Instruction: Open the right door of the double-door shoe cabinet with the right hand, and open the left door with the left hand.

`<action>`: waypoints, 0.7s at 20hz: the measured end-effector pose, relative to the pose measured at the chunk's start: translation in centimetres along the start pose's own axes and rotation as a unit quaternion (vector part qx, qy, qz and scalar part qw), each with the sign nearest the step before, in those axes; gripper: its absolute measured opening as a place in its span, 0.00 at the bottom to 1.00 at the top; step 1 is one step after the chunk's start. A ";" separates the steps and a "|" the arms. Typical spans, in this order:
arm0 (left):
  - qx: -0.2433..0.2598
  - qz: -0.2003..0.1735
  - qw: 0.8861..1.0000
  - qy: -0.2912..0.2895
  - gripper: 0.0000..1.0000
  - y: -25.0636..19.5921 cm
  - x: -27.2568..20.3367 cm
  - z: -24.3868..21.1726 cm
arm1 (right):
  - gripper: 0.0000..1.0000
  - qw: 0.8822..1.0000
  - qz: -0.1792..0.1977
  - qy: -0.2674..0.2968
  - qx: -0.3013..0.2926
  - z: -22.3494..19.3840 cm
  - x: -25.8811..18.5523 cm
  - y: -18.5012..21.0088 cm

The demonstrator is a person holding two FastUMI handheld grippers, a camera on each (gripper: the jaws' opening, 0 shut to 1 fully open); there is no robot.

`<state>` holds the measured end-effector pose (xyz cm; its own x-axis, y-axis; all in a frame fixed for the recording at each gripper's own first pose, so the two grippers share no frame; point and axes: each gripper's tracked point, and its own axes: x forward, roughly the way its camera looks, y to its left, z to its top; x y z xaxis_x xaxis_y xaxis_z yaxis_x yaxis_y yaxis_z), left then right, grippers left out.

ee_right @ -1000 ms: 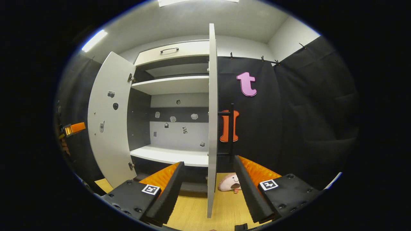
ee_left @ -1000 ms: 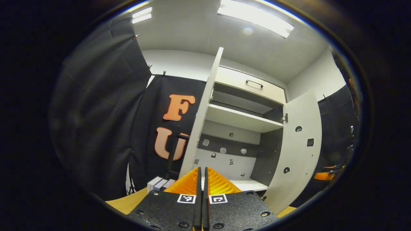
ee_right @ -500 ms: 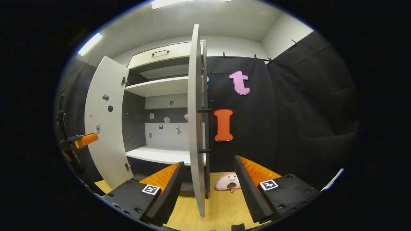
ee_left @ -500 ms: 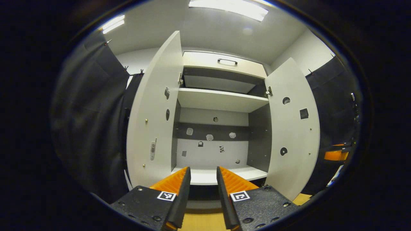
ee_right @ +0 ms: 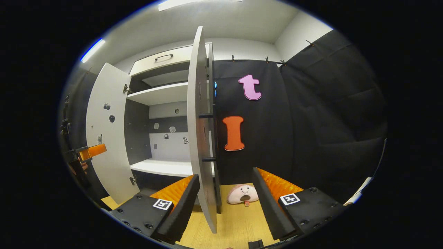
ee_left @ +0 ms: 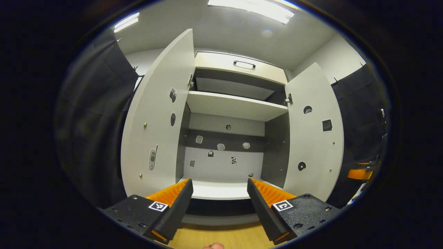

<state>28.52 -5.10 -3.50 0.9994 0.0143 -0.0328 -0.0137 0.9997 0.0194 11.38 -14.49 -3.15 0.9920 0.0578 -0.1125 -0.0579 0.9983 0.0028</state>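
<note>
The white double-door shoe cabinet (ee_left: 235,103) stands with both doors swung outward. In the left gripper view, the left door (ee_left: 155,121) and right door (ee_left: 313,138) flank bare shelves. My left gripper (ee_left: 219,200) is open in front of the bottom shelf, holding nothing. In the right gripper view, the right door (ee_right: 200,138) appears nearly edge-on, its black bar handle (ee_right: 213,138) on the far side. My right gripper (ee_right: 225,197) is open, and the door's lower edge sits between the spread fingers without touching them. The left door (ee_right: 107,131) stands wide open.
A drawer with a dark handle (ee_left: 244,64) tops the cabinet. A pink plush toy (ee_right: 242,194) lies on the wooden floor (ee_right: 235,224) beside the cabinet base. The other gripper shows at far right (ee_left: 358,173) and far left (ee_right: 91,151). Black cloth walls surround the booth.
My left gripper went from shut to open and turned to face the cabinet interior. The left door stands wider. The right door has swung further out, and my right gripper stayed open.
</note>
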 end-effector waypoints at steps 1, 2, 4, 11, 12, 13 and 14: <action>-0.001 -0.001 1.000 0.000 0.94 0.0 0.1 0.0 | 0.97 1.000 0.000 0.000 0.000 0.0 0.0 0.1; -0.001 -0.002 1.000 0.000 0.94 -0.1 0.1 0.0 | 0.97 1.000 0.000 0.000 0.000 0.0 0.0 0.1; -0.001 -0.003 1.000 -0.002 0.94 0.0 0.2 0.0 | 0.98 1.000 0.000 -0.001 0.000 0.0 -0.1 0.2; 0.002 0.003 1.000 -0.001 0.94 0.4 0.1 0.1 | 0.97 1.000 -0.001 -0.002 -0.002 0.2 -0.3 0.5; 0.001 0.002 1.000 0.000 0.94 0.4 0.1 0.0 | 0.97 1.000 -0.001 -0.002 -0.002 0.1 -0.2 0.4; 0.001 0.002 1.000 0.001 0.94 0.5 0.0 0.0 | 0.97 1.000 -0.001 -0.001 -0.002 0.1 -0.2 0.5; 0.002 0.003 1.000 0.002 0.94 0.5 0.0 0.0 | 0.97 1.000 -0.001 0.000 -0.002 0.1 -0.3 0.5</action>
<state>28.47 -4.57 -3.53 0.9991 0.0212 -0.0363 -0.0203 0.9995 0.0229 11.06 -13.99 -3.04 0.9921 0.0551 -0.1125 -0.0556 0.9984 -0.0017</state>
